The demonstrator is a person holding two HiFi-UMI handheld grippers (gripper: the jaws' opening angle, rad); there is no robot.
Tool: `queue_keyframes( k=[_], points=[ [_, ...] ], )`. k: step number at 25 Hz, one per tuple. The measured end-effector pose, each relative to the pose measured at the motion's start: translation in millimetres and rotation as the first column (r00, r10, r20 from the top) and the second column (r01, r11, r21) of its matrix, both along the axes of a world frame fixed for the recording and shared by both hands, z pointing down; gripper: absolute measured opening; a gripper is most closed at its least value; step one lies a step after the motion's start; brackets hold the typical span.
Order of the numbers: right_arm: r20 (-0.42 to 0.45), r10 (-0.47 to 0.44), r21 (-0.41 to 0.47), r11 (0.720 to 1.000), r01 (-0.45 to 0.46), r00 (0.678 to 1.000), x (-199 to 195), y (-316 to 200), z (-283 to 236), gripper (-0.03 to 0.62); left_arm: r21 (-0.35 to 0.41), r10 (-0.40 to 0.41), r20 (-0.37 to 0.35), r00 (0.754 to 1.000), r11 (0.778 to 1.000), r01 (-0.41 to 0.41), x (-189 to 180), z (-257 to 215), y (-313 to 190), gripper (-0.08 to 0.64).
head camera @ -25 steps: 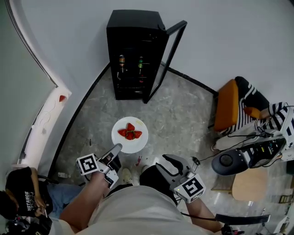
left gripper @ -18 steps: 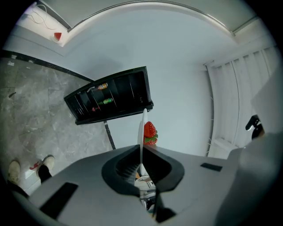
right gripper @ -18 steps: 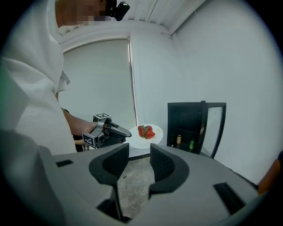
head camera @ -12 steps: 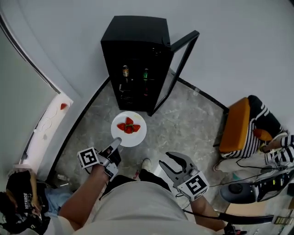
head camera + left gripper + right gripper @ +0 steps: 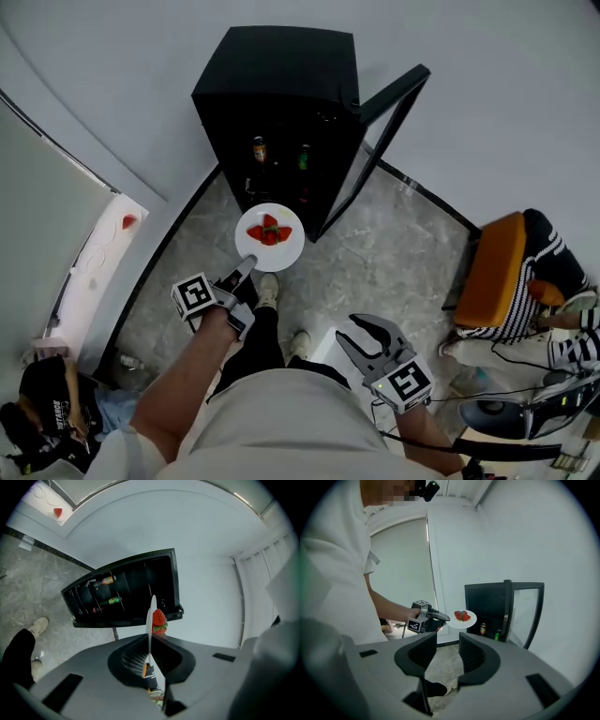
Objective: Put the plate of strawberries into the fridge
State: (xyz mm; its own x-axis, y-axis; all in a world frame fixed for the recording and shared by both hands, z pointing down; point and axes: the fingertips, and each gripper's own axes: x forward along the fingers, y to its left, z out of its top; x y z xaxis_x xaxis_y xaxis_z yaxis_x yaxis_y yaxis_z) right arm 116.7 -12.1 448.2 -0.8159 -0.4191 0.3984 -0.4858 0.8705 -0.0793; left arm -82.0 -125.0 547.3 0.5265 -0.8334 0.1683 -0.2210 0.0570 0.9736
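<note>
A white plate (image 5: 281, 251) with red strawberries (image 5: 269, 231) is held level in front of the black mini fridge (image 5: 272, 103), whose glass door (image 5: 380, 141) stands open to the right. My left gripper (image 5: 243, 275) is shut on the plate's near rim; in the left gripper view the plate (image 5: 150, 625) runs edge-on between the jaws with a strawberry (image 5: 159, 618) beyond them. My right gripper (image 5: 367, 337) hangs low at the right, open and empty. From the right gripper view the plate (image 5: 462, 619) and the left gripper (image 5: 440, 618) show ahead of the fridge (image 5: 487, 611).
Bottles (image 5: 260, 149) stand on shelves inside the fridge. An orange chair (image 5: 487, 267) with a seated person in a striped sleeve is at the right. A white ledge (image 5: 94, 253) runs along the left wall. My shoes (image 5: 268, 289) are on the grey marble floor.
I have walked toward the fridge. The plate in my left gripper has moved forward and now sits just before the open fridge. The right gripper came along, still open.
</note>
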Motion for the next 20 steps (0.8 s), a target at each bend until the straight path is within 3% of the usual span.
queue_keyframes(
  k=[12,20],
  points=[
    [-0.070,0.189,-0.052,0.980,-0.192,0.980,-12.2,-126.0,-4.6,0.158,-0.046,0.013,0.015,1.000,0.999,-0.012,-32.6,73.2,-191.6,0.025],
    [-0.124,0.307,-0.089,0.943,-0.319,0.943,-21.4,-169.2,-2.7,0.158,-0.098,0.031,0.004,1.000,0.995,-0.031,-41.5,119.3,-287.8,0.025]
  ],
)
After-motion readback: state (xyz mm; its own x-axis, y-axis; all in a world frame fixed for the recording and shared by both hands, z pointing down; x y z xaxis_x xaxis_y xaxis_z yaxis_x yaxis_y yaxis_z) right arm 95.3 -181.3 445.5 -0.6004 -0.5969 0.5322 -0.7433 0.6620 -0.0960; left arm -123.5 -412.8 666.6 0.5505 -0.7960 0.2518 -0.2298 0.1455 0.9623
